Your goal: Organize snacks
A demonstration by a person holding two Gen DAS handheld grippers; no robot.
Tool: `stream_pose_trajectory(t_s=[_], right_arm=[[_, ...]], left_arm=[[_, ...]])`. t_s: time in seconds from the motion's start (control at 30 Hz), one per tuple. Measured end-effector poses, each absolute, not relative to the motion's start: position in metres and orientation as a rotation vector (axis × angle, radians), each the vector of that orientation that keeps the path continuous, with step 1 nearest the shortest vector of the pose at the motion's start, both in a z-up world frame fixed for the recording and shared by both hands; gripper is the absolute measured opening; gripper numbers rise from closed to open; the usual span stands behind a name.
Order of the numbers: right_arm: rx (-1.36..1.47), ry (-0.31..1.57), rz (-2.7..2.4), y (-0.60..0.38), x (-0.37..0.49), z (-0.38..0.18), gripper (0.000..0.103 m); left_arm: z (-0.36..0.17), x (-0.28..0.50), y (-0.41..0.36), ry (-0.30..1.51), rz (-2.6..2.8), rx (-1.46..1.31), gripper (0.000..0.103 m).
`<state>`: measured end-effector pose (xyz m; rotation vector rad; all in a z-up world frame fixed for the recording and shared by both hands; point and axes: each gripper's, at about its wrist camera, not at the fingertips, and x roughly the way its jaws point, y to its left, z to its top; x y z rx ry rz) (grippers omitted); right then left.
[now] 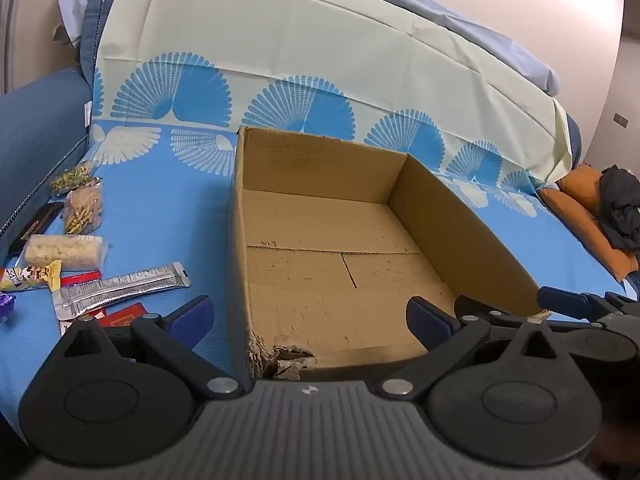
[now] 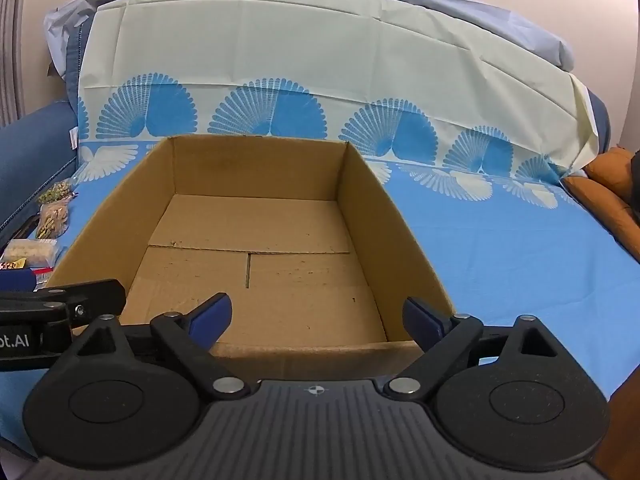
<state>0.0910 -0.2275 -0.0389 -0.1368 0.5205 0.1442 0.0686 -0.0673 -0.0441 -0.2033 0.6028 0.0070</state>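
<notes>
An open, empty cardboard box [image 1: 460, 216] stands on the blue patterned cloth; it also shows in the right wrist view [image 2: 384, 208]. Snack packets lie left of it: a silver bar wrapper [image 1: 120, 290], a clear pack of pale puffs [image 1: 64, 251], a bag of sticks [image 1: 84, 206], a yellow packet [image 1: 34, 276]. My left gripper [image 1: 310, 320] is open and empty over the box's near left corner. My right gripper [image 2: 318, 320] is open and empty over the box's near edge. The snacks show small at the left edge of the right wrist view [image 2: 50, 216].
The box's near left corner is torn [image 1: 280, 356]. A blue sofa arm [image 1: 36, 136] borders the snacks on the left. An orange cushion [image 1: 588, 216] with a dark cloth [image 1: 620, 208] lies at the right. A pale cloth covers the backrest [image 1: 320, 40].
</notes>
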Motion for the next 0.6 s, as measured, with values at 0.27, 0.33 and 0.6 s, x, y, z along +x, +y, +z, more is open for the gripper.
stream_pose_trajectory(t_s=[0.27, 0.33, 0.6], right_arm=[[-0.139, 0.518, 0.138, -0.2264, 0.0902, -0.0376, 0.092], [-0.138, 0.518, 0.137, -0.2264, 0.0894, -0.0376, 0.092], [-0.142, 0.513, 0.144, -0.2248, 0.0875, -0.0439, 0.09]], left_arm=[[-0.0446, 0.0683, -0.0682, 0.602, 0.005, -0.205, 0.102], [-0.0445, 0.068, -0.0687, 0.602, 0.005, -0.206, 0.102], [-0.043, 0.0686, -0.0694, 0.604, 0.002, -0.208, 0.102]])
